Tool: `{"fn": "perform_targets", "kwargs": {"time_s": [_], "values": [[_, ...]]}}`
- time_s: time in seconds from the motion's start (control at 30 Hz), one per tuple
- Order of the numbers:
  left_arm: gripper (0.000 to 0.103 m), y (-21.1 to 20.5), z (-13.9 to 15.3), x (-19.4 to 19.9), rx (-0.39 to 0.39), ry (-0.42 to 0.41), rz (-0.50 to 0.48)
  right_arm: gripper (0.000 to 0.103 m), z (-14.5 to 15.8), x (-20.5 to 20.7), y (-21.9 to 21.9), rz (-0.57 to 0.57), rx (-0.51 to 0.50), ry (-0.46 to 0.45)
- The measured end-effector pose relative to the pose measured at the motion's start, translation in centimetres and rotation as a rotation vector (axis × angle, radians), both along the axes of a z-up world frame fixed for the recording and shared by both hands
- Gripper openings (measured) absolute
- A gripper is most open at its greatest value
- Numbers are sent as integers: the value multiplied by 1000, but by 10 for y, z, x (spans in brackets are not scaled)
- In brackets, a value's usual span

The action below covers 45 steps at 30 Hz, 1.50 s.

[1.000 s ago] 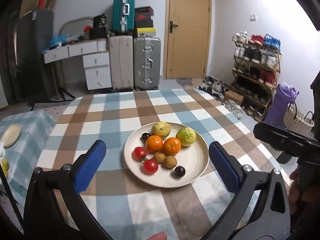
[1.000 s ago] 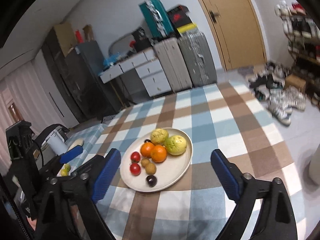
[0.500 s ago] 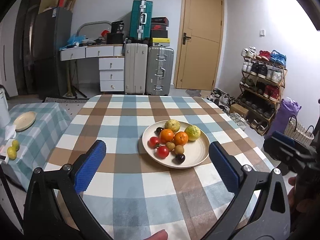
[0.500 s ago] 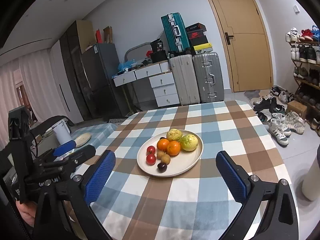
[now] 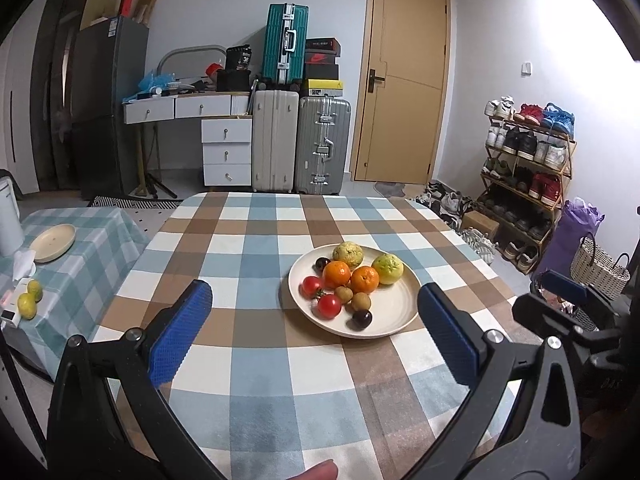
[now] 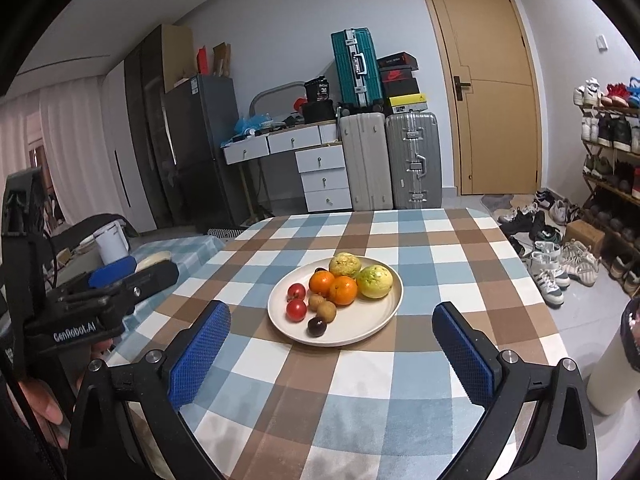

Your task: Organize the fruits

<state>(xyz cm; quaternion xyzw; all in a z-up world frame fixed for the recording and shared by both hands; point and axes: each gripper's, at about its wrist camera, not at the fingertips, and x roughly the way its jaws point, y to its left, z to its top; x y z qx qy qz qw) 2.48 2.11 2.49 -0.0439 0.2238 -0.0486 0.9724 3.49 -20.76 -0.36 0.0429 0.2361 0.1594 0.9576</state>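
A cream plate (image 5: 400,320) (image 6: 372,320) sits on the checked table and holds two oranges (image 5: 337,274), two yellow-green guavas (image 5: 387,268), two red tomatoes (image 5: 329,306), two small brown fruits (image 5: 361,301) and two dark plums (image 5: 362,318). My left gripper (image 5: 312,286) hovers short of the plate, open and empty. My right gripper (image 6: 332,306) is likewise open with nothing between its blue pads (image 6: 200,356), the plate lying beyond them. The left gripper's fingers (image 6: 112,270) show at the left edge of the right wrist view.
A lower side table (image 5: 100,236) with a teal checked cloth stands to the left, bearing an empty cream plate (image 5: 54,237), two small yellow-green fruits (image 5: 28,300) and a white kettle (image 5: 8,216). Right of the table are a shoe rack (image 5: 528,168), a woven basket (image 5: 598,266) and a white cylinder (image 6: 612,368).
Both grippers have drawn back from the plate, which now looks smaller and farther off. The views have levelled, and the right jaws have spread a little wider.
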Motion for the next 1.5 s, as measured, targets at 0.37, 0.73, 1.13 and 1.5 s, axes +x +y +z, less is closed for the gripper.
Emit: {"fn": "perform_targets", "kwargs": {"time_s": [0.37,0.73,1.13,1.5], "values": [[103,0,-4,2,-3,2,19,103,4,-2,-5,-16,2,-12],[103,2,-6,5,-8,5,10,103,4,-2,-5,-17,1,-15],[103,2,-6,5,-8,7,5,103,5,-2,-6,-13,7,-14],[103,3,-6,5,1,-4,43,103,5,-2,-6,-12,10,-15]]}}
